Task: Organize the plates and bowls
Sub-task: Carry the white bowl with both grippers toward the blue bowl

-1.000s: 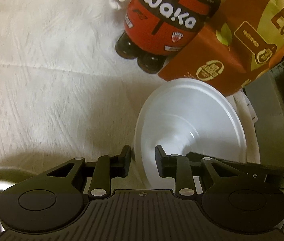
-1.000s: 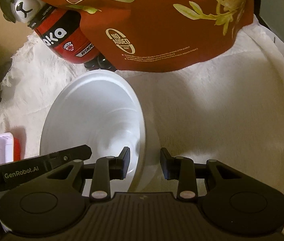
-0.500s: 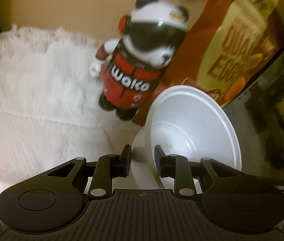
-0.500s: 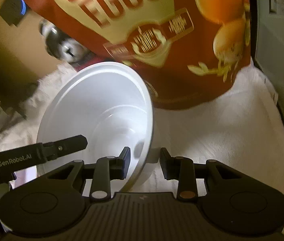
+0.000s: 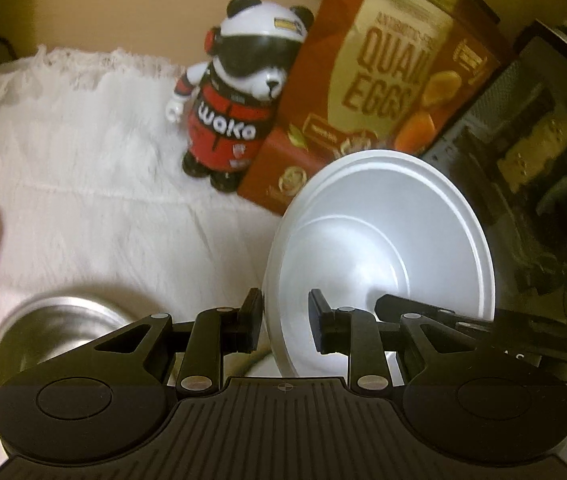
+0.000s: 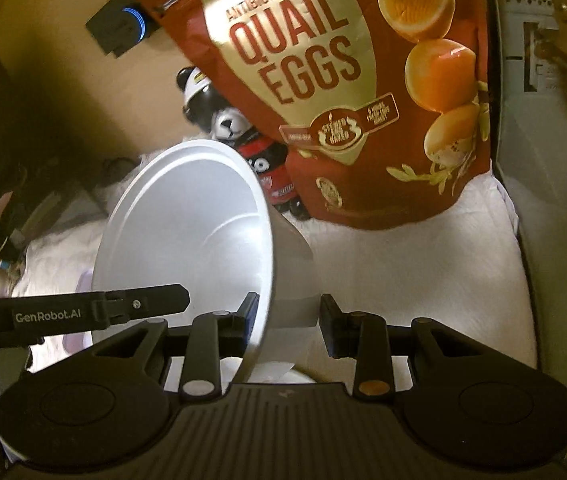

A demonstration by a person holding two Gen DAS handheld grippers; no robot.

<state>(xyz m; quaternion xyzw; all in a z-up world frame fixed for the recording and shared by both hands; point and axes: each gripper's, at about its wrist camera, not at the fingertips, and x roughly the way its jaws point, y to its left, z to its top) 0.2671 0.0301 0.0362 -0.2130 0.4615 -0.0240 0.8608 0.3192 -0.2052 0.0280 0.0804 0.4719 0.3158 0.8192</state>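
Left wrist view, from the left: a shiny round metal bowl sits on the white textured cloth, the left gripper pinches the rim of a white plastic bowl held tilted above the cloth, and a panda figurine in a red suit stands beside a red quail-egg pouch. Right wrist view: the right gripper clamps the same bowl's opposite wall.
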